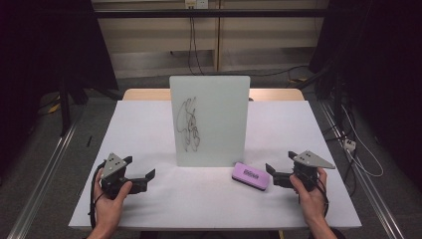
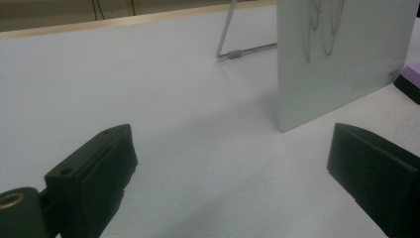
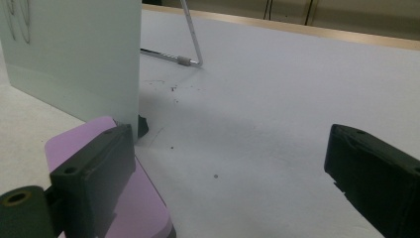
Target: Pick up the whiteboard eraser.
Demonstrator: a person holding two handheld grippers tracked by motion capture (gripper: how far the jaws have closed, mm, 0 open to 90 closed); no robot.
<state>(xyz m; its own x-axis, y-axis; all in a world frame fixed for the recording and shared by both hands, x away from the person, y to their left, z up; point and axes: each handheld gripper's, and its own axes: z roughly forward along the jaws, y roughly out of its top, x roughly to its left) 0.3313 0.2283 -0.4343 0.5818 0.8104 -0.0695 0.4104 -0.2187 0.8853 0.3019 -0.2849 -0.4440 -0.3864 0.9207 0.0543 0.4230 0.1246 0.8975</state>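
2 tools wait wide open on the white surface [image 1: 149, 124]: the left tool [image 1: 142, 175] idle and empty, the right tool [image 1: 280, 169] just beside the purple eraser [image 1: 251, 176], which lies at the foot of the scribbled whiteboard [image 1: 219, 119]. The step looks like reaching for the eraser; next, the right jaws must straddle it and close.

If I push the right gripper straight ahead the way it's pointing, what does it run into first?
Probably the purple eraser: it lies just ahead of the open right gripper, by one jaw in its own view. Beyond stands the whiteboard. Depth is uncertain.
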